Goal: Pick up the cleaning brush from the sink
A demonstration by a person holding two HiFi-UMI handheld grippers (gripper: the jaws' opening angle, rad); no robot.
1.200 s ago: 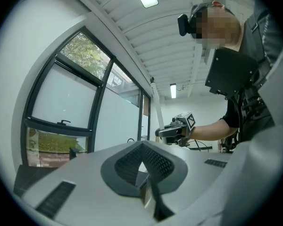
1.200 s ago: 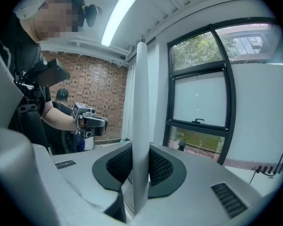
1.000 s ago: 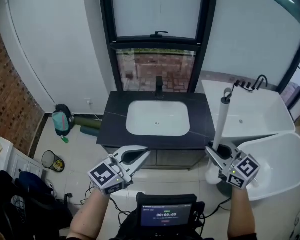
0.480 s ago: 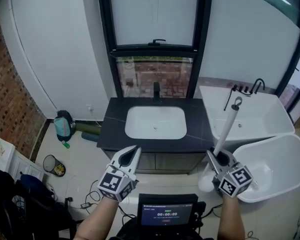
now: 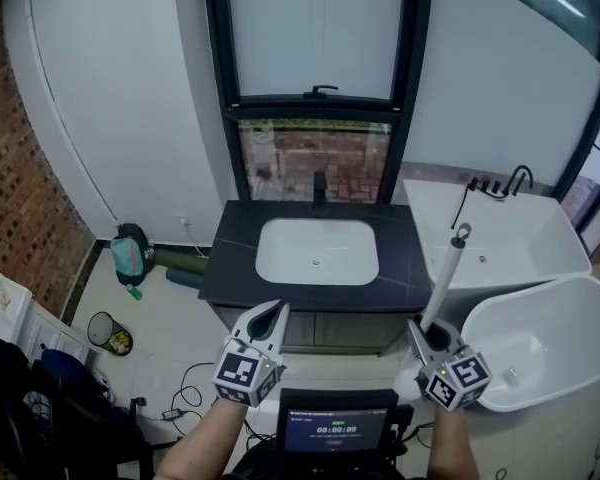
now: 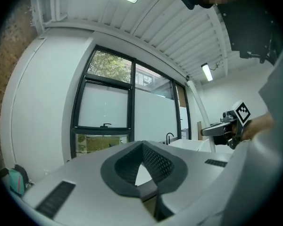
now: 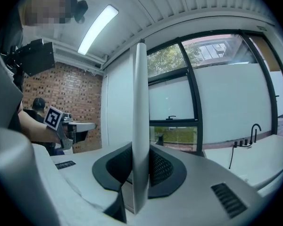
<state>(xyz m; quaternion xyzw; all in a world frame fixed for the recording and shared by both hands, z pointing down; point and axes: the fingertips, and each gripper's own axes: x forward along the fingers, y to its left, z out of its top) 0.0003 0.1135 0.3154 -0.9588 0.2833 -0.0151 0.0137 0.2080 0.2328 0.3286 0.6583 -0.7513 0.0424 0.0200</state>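
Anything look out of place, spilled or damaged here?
Nothing spilled or damaged. The cleaning brush is clamped in the right tool, clear of the sink; the left tool is shut and empty. A teal bag lies on the floor.

A dark vanity counter carries a white sink and black faucet.

Left gripper swung from pointing upper right to nearly straight up and shifted toward frame centre. Right gripper dropped lower and left. The brush handle now leans further right.
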